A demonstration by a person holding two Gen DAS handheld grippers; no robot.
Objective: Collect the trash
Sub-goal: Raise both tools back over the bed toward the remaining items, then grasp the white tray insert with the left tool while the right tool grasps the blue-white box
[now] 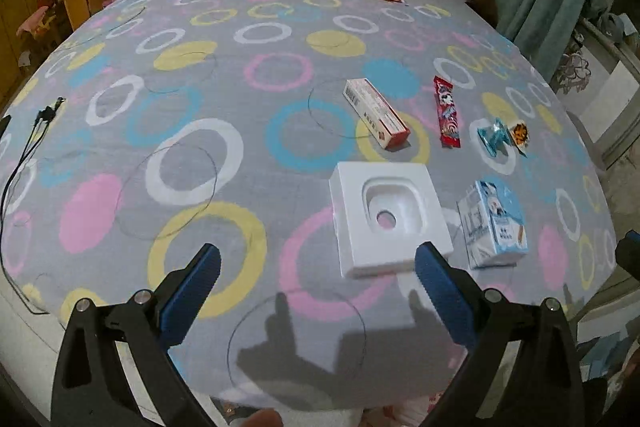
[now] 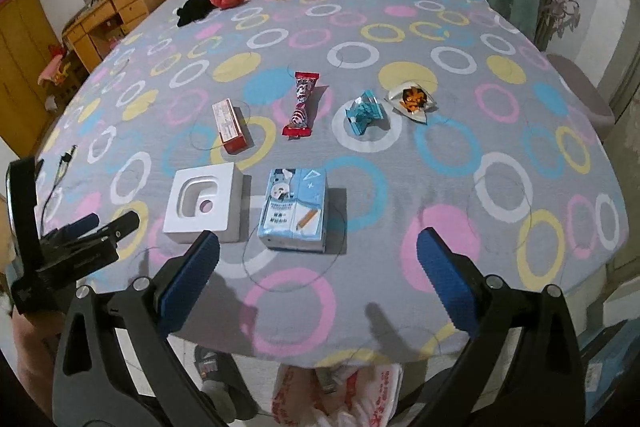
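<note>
Trash is lying near the bed's (image 2: 480,107) front edge: white tray (image 1: 386,217), blue carton (image 2: 296,211); both tongs, left (image 1: 316,269) and right (image 2: 318,255), are hovering wide open, empty.

Dim indoor light, soft shadows on the bedspread (image 1: 168,131) near the lens, heavy fisheye bending and dark corners.

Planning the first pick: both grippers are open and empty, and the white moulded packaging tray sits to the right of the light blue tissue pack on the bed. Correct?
Not quite. The white moulded packaging tray sits to the left of the light blue tissue pack, as the right wrist view shows. The rest holds: the left gripper and right gripper are both open and empty.
</note>
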